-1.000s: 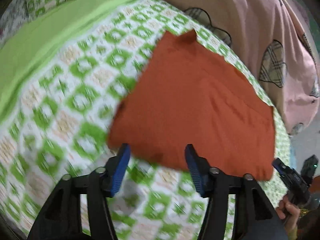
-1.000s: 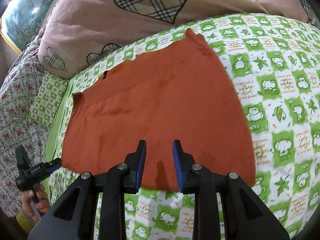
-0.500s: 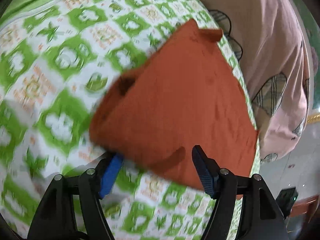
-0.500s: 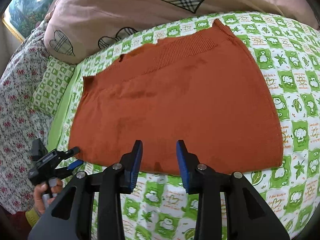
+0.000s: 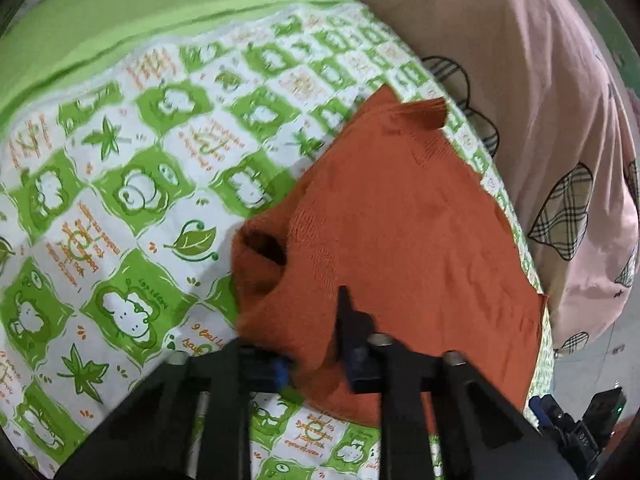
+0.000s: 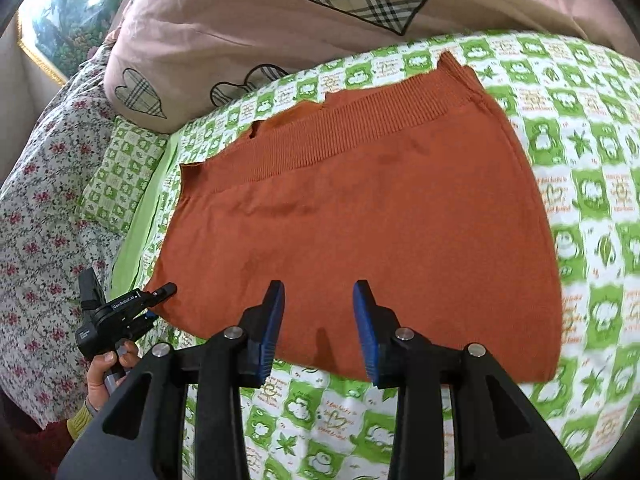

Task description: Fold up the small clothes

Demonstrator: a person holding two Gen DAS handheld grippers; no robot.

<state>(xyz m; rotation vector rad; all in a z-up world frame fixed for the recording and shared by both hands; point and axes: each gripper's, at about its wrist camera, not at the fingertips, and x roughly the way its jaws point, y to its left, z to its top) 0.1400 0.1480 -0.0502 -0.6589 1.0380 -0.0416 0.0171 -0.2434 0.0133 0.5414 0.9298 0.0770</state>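
- The bed [image 6: 592, 184] is spread with a white sheet printed in green squares of little animals and leaves; a plain lime-green band [image 5: 132, 12] runs along its far edge in the left wrist view.
- A pink duvet [image 6: 240, 12] with plaid hearts is heaped at the far side, and a floral quilt [image 6: 36, 216] with small red flowers hangs off at the left.
- A gold-framed landscape picture [image 6: 60, 12] shows on the wall, far left.
- The orange knit garment [image 6: 360, 216] lies spread nearly flat on the sheet, its ribbed band [image 6: 360, 120] toward the far side and its plain hem nearest the right gripper.
- The right gripper [image 6: 318, 320] hovers over the near hem with its blue-padded jaws parted and nothing between them — the cloth lies under them, and I cannot tell whether they touch it.
- The left gripper [image 5: 314, 344] is at the garment's near-left corner, jaws clenched on a bunched fold of the orange knit, which is lifted there so a dark opening [image 5: 266, 246] gapes between its layers.
- From the right wrist view that gripper shows small at the cloth's left corner, with the left hand [image 6: 106, 372] wrapped round its handle.
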